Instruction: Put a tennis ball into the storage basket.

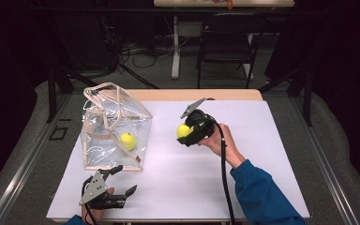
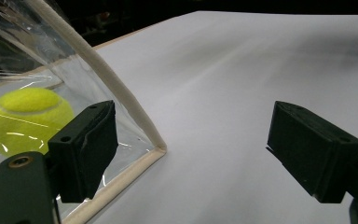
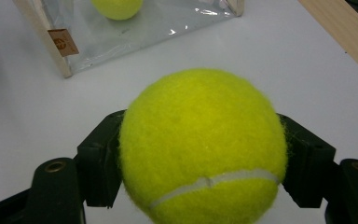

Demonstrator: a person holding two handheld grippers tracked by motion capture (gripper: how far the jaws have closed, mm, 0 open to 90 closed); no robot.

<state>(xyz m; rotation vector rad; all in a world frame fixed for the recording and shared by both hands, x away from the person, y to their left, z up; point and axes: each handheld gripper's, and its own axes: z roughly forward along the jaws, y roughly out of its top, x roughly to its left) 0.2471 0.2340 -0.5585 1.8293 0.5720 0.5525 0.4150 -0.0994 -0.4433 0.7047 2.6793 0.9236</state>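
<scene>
Right gripper point(image 1: 187, 133) is clamped on a yellow tennis ball point(image 1: 183, 130), held above the white table top point(image 1: 243, 140) roughly mid-table, to the right of the clear plastic bag point(image 1: 115, 126). In the right gripper view the held ball point(image 3: 203, 147) sits squarely between the two black jaws, one pad pressed into each flank, its white seam facing the camera near the bottom; the ball bulges well past the jaw tips. The gripper points toward the bag, whose lower corner with a small brown label point(image 3: 63, 43) lies beyond the ball. A second tennis ball point(image 1: 128, 140) lies inside the bag, on its floor near the right-hand wall. Left gripper point(image 1: 119, 180) rests low at the near edge of the table, just in front of the bag, jaws spread wide with nothing between them. In the left gripper view the bag's cream-trimmed corner point(image 2: 156, 147) sits just past the left-hand jaw, and the bagged ball point(image 2: 28, 119) shows through the clear wall behind that jaw; bare table lies between the jaws. The person's blue sleeve point(image 1: 262, 192) enters at bottom right.
</scene>
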